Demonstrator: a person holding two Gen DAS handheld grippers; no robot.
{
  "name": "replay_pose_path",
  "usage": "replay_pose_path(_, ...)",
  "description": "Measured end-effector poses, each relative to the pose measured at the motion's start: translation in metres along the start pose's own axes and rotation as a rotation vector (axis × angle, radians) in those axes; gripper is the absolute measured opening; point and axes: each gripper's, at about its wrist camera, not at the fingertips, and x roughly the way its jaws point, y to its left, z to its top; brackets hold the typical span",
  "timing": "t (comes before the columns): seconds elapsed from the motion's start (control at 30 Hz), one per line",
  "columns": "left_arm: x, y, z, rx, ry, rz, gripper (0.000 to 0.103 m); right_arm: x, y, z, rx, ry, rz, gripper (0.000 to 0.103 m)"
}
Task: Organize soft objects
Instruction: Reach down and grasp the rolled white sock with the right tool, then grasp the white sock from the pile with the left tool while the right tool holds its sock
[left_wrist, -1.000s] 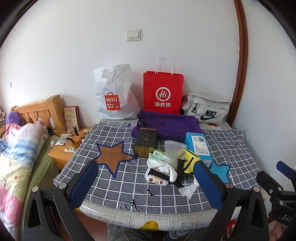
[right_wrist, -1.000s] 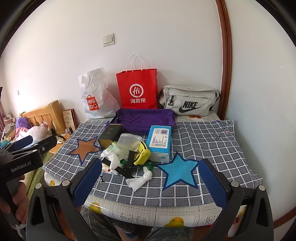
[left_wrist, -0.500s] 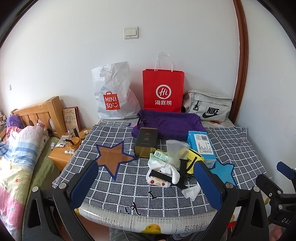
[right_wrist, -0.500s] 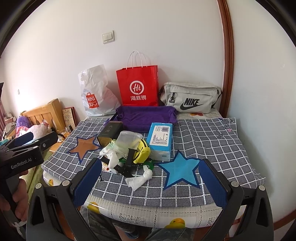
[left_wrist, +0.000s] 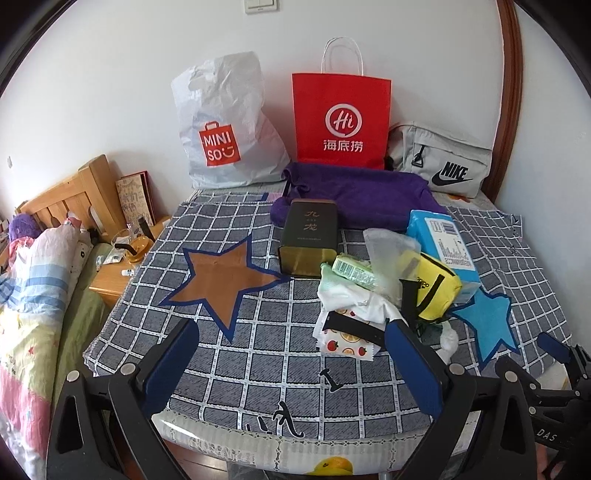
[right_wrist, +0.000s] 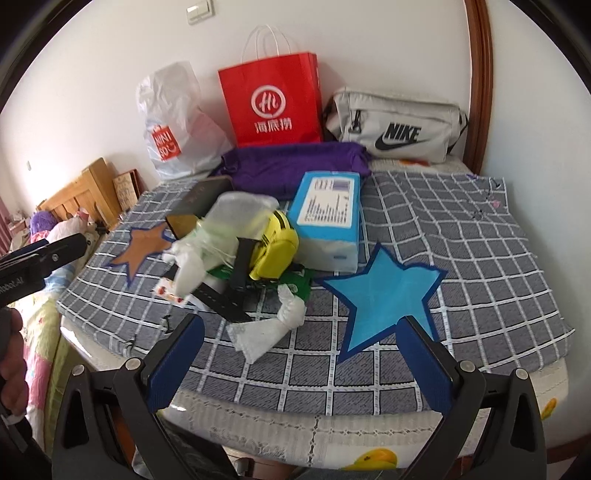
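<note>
A table (left_wrist: 229, 439) under a grey checked cloth (left_wrist: 266, 354) carries a purple towel (left_wrist: 369, 192), dark tin (left_wrist: 308, 236), blue tissue pack (right_wrist: 328, 218) and what looks like a heap of small soft items (left_wrist: 373, 299).

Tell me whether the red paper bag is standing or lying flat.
Standing. The red paper bag is upright against the wall, white handles pointing up, behind the purple cloth.

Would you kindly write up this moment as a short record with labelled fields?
surface: grey checked cloth with an orange star and a blue star
back row: white Miniso bag, red paper bag, grey Nike bag
in front of the bags: purple fabric
central pile: yellow pouch, clear plastic bag, white cloth, blue packet, dark box
left tool: open, holding nothing
right tool: open, holding nothing
</note>
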Motion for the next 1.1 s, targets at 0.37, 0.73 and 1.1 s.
replay_pose_path(0.37,0.058,-0.012,0.001,0.037,0.075,-0.057,0.101,0.076,-0.006,-0.003,-0.007,0.109,0.015,0.076)
replay_pose_path(0.73,0.081,-0.033,0.013,0.066,0.069,-0.141,0.101,0.115,0.001,-0.01,-0.05,0.134,0.024,0.061)
replay_pose_path(1.1,0.109,-0.053,0.002,0.146,0.125,-0.161,0.092,0.108,-0.021,-0.011,-0.044,0.098,0.033,0.023)
